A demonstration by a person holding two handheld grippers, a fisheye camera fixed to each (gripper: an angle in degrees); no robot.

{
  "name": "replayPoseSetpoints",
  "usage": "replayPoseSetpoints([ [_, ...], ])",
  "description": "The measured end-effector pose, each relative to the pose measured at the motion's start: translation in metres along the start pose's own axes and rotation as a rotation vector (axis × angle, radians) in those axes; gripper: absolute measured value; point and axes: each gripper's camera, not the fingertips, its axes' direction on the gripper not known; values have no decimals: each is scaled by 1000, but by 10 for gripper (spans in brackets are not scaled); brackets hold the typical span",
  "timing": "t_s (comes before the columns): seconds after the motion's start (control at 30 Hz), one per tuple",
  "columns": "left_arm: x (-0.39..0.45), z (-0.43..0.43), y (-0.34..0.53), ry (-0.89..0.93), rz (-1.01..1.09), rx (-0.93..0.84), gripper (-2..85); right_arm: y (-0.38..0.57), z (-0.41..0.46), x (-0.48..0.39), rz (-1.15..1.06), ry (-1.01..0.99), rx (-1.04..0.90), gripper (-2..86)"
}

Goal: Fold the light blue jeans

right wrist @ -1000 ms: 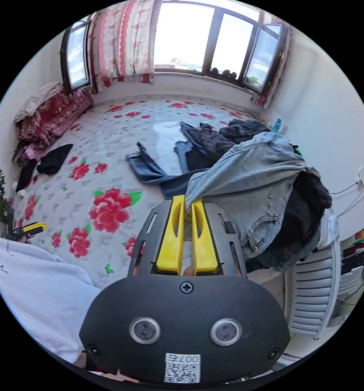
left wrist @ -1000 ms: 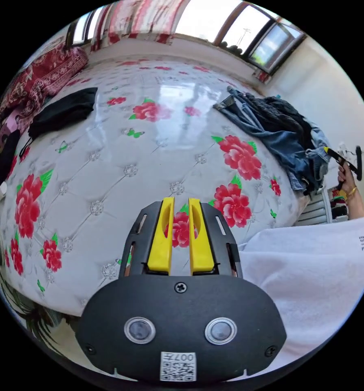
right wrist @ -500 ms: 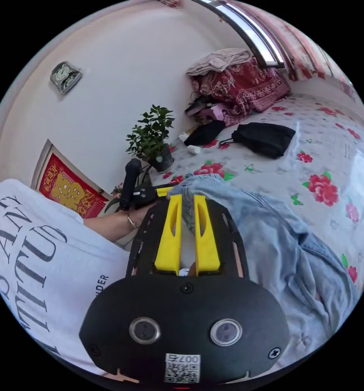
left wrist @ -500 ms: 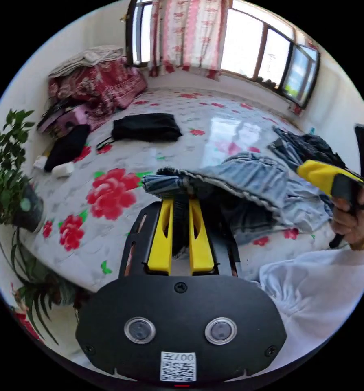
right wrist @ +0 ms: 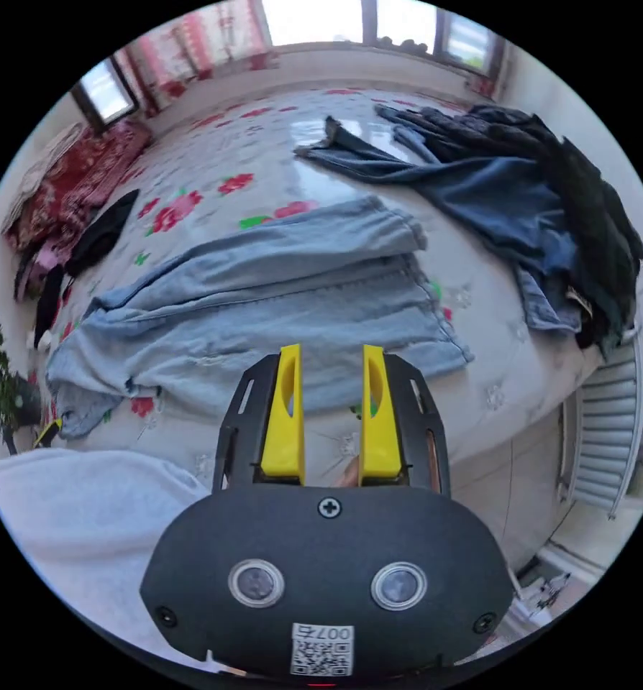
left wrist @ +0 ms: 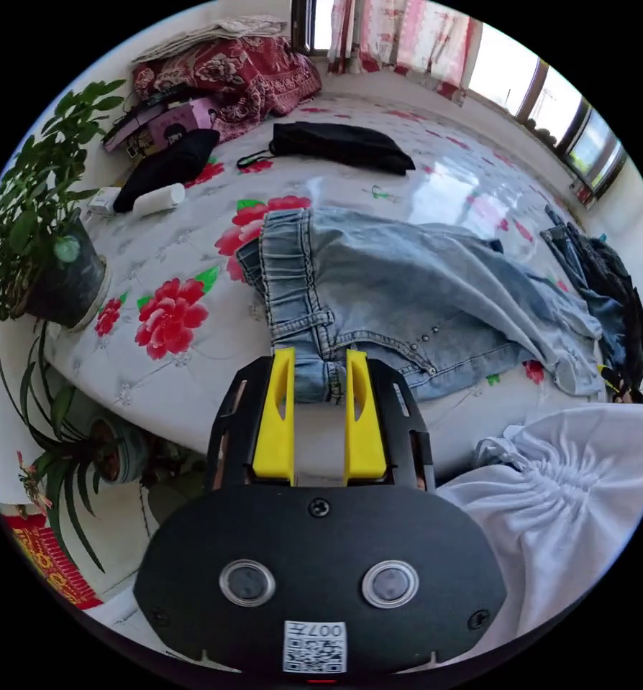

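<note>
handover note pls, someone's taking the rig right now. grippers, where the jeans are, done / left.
Left gripper: open, jaws apart at the waistband corner of the light blue jeans, not clamped.
Right gripper: open, holding nothing, jaws over the near edge of the leg end of the jeans.
Jeans: laid out lengthwise on the floral bed, waistband toward the potted plant, hems toward the pile of dark clothes. Legs lie roughly one over the other, cloth rumpled.
Done: jeans pulled from the pile and spread on the bed.
Left: smooth them, then every fold; none made yet.
</note>
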Motion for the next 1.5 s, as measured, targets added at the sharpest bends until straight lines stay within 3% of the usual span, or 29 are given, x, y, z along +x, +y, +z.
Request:
replayPoseSetpoints([
  [0.13, 17, 20, -64, -141, 97, 92, 77, -12, 25, 33, 191, 44, -69, 99],
  [0.27, 9, 20, -136, -102, 95, 29, 57, -34, 28, 9, 149, 70, -62, 77],
  [0.33, 7, -1, -162, -87, 113, 78, 46, -45, 23, -6, 70, 13, -61, 53],
  [0.47, -5, -59, -165, -2, 160, 197, 42, -63, -42, -15, -78, -151, 151, 17],
  [0.7, -64, -167, -94, 187, 156, 388, 43, -40, -193, 41, -223, -557, 526, 5],
  [0.77, -80, -178, -67, 206, 162, 405, 43, -20, -215, 59, -250, -570, 584, 4],
  [0.87, -94, -157, -33, 212, 158, 278, 44, 11, -205, 83, -244, -529, 502, 5],
  [1.03, -61, -58, -4, 115, 183, -134, 46, 52, -95, 93, -105, -315, 91, 11],
  [1.13, -37, -45, -6, 18, 211, -141, 46, 79, -61, 96, -42, -243, 15, 16],
  [1.3, -28, -48, -22, -8, 226, -165, 46, 94, -66, 120, 53, -192, 92, 34],
  [1.5, -34, -61, -10, 43, 76, -124, 48, 80, -45, 128, 86, -222, 27, 46],
])
